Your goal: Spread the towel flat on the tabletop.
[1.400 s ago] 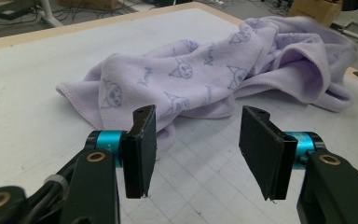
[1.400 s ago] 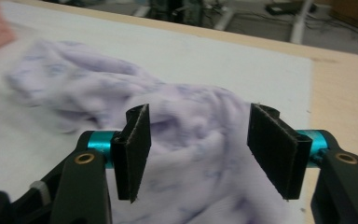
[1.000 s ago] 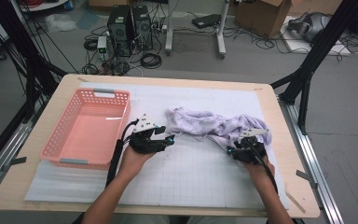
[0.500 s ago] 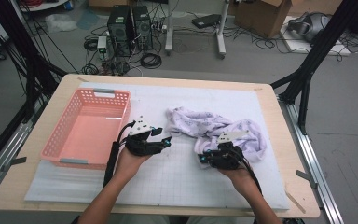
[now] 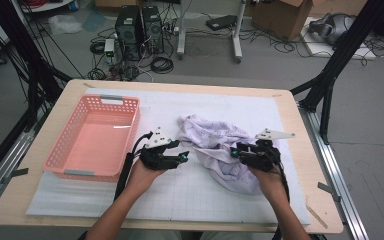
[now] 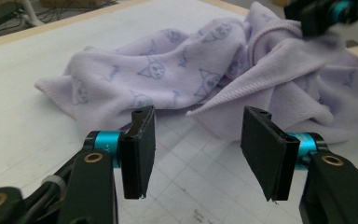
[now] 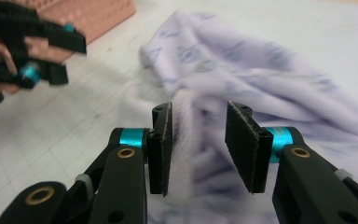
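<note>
Off to the left tool's (image 5: 172, 159) far side sits a pink basket (image 5: 70, 145) with nothing in it. That tool hangs open just short of the purple towel (image 5: 215, 142) bunched on the tabletop (image 5: 285, 107). The right tool (image 5: 241, 153) has just been opening; a fold stands between its jaws, unpinched. Looks like mid-fold regrasping, so next it needs a clean bite on an edge.
</note>
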Demonstrator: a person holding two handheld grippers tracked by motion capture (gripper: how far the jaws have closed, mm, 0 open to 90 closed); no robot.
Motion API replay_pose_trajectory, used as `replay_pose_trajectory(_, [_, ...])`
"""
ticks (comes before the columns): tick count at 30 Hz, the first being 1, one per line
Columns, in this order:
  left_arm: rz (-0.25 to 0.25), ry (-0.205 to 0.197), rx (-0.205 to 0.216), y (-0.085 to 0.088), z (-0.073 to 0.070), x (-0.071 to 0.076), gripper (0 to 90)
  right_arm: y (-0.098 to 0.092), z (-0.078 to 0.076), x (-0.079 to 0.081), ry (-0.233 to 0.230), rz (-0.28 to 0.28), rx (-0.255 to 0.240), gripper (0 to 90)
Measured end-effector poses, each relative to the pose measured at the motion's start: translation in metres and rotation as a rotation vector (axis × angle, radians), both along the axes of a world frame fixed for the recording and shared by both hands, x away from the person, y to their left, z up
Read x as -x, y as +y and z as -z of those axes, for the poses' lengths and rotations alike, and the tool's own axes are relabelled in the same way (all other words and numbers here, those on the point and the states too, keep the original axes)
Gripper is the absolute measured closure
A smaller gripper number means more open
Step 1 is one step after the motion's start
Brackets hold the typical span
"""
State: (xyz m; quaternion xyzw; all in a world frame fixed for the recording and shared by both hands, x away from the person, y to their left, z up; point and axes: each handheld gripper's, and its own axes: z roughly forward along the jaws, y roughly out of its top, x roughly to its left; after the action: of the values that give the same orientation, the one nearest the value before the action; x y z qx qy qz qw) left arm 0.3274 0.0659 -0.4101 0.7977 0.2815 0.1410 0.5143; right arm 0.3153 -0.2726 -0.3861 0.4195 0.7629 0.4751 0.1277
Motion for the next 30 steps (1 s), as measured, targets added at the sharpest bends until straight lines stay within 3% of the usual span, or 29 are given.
replay_pose_trajectory(3, [0.041,-0.013,-0.022,-0.010,-0.002,-0.001,44.1,-0.023,-0.002,0.011,-0.031,0.043,-0.007,59.6])
replay_pose_trajectory(7, [0.100,-0.022,-0.036,-0.023,-0.005,0.000,43.7,-0.054,0.002,0.030,-0.028,0.099,-0.007,57.8])
replay_pose_trajectory(12, [0.163,0.022,-0.022,-0.036,-0.003,0.000,42.8,-0.075,0.014,0.051,-0.009,0.101,0.039,53.0])
replay_pose_trajectory(20, [0.251,0.040,-0.021,-0.047,-0.002,0.009,40.2,-0.067,0.035,0.071,0.027,0.019,0.161,46.7])
replay_pose_trajectory(25, [0.284,0.044,-0.011,-0.055,-0.003,0.014,38.3,-0.056,0.047,0.064,0.052,0.016,0.219,45.6])
replay_pose_trajectory(30, [0.302,0.064,-0.042,-0.064,0.001,0.015,37.3,-0.053,0.055,0.051,0.075,0.039,0.267,45.8])
